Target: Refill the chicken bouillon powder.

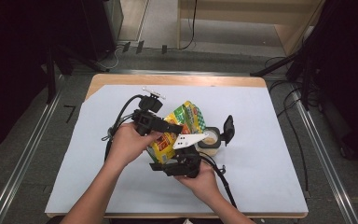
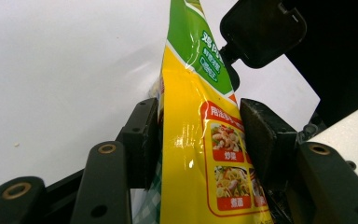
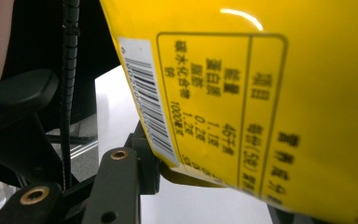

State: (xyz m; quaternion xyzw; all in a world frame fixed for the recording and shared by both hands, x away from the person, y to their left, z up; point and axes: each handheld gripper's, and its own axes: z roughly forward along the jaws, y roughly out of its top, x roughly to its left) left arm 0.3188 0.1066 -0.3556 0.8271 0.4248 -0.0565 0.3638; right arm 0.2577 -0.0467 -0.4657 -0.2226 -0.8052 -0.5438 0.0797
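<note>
Closest to the person, the right gripper comes in low and clamps the bottom end of a yellow and green bag; in the right gripper view the barcode side of the bag lies across the jaws, and one jaw presses against its lower fold. Just beyond it, the left gripper pinches the middle of the bag from the side, both pads tight on the foil, so the bag hangs tilted between the two tongs with its green top pointing away from the person.

Right past the bag's mouth stands a small open container with a pale powder inside and its black lid flipped up; the lid also looms just past the bag's tip in the left gripper view.

It looks like a pour is in hand. To do it well, I'd keep the mouth right over the container, raise the bottom end slowly with the right tongs, and let the left ones only steady the bag, not crush it shut.

Under everything lies a white sheet on a wooden table; farther off there is grey floor, cables and dark stands.
</note>
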